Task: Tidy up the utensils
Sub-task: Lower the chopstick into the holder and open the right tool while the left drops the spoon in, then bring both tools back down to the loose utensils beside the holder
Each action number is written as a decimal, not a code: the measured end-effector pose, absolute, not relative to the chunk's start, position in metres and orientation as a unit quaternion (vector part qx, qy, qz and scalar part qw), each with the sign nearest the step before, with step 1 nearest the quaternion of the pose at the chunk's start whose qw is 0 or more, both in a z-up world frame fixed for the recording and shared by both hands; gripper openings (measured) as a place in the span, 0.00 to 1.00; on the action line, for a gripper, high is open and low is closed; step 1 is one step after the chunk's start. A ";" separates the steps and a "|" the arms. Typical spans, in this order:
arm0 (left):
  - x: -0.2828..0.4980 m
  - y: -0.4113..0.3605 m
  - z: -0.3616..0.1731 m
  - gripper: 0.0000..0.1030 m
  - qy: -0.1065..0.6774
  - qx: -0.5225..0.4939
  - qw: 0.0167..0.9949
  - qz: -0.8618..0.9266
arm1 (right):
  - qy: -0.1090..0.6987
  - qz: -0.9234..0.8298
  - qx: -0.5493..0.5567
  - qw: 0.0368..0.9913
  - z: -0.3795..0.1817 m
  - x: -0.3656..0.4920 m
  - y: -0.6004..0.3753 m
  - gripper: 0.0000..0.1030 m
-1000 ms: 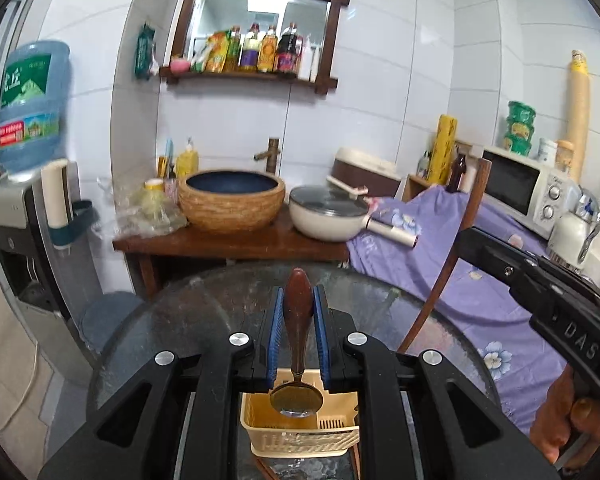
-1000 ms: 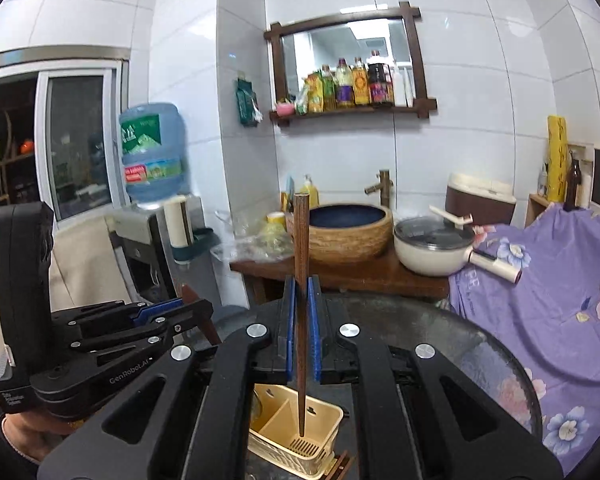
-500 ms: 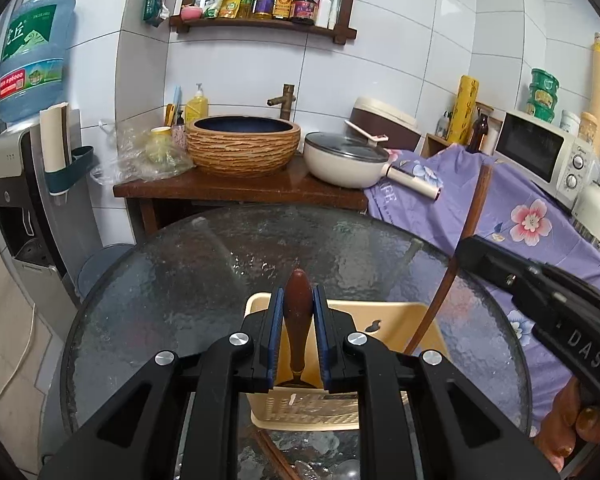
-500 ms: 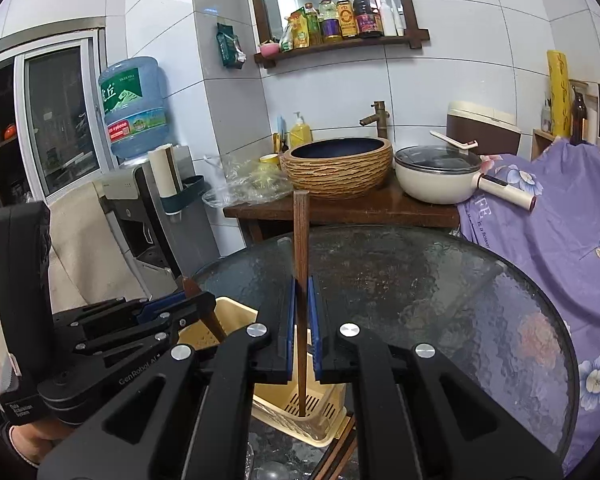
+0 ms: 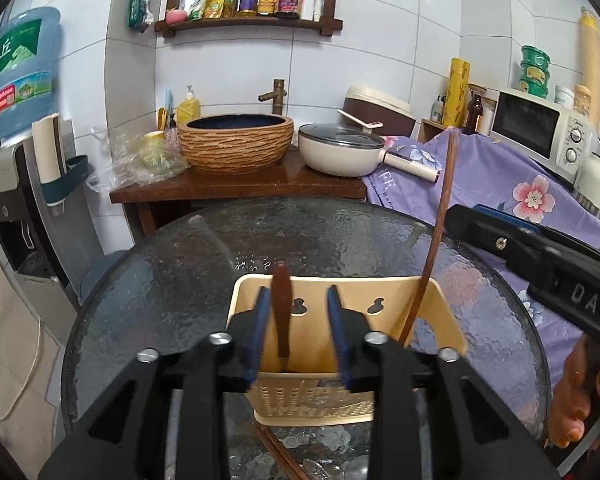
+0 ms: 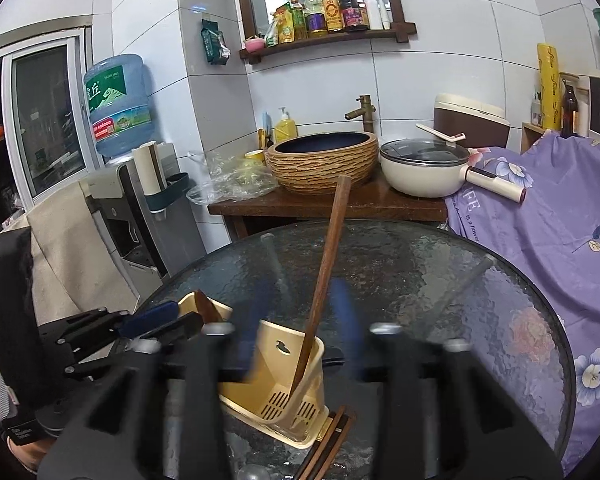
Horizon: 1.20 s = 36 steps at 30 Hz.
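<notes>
A beige utensil basket [image 5: 440, 312] stands on the round glass table [image 5: 180, 264]. My left gripper [image 5: 296, 300] is open; the brown-handled spoon [image 5: 281, 304] stands free in the basket between its fingers. My right gripper [image 6: 300, 320] is open and blurred; the brown chopstick [image 6: 326, 256] leans in the basket [image 6: 260, 384], tilted away from the fingers. The chopstick also shows in the left wrist view [image 5: 436, 232], with the right gripper's body to its right.
More chopsticks [image 6: 328, 444] and a metal spoon lie on the glass in front of the basket. Behind the table are a wooden stand with a woven basin [image 5: 236, 144], a white pot [image 5: 340, 152] and a purple floral cloth [image 5: 520, 184].
Both grippers lowered over the basket and opened. The spoon and the chopstick were let go and now stand in the basket; the chopstick has tipped over to lean.
</notes>
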<state>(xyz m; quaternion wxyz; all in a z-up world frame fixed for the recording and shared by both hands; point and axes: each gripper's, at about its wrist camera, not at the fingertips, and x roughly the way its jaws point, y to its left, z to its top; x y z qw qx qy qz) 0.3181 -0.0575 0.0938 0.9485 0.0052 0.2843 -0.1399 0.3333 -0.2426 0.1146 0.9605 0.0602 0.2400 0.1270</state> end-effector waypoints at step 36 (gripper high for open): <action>0.236 -0.039 -0.024 0.94 0.370 0.047 0.923 -0.093 | 0.438 0.075 -0.049 0.894 -0.059 0.279 -0.242 0.71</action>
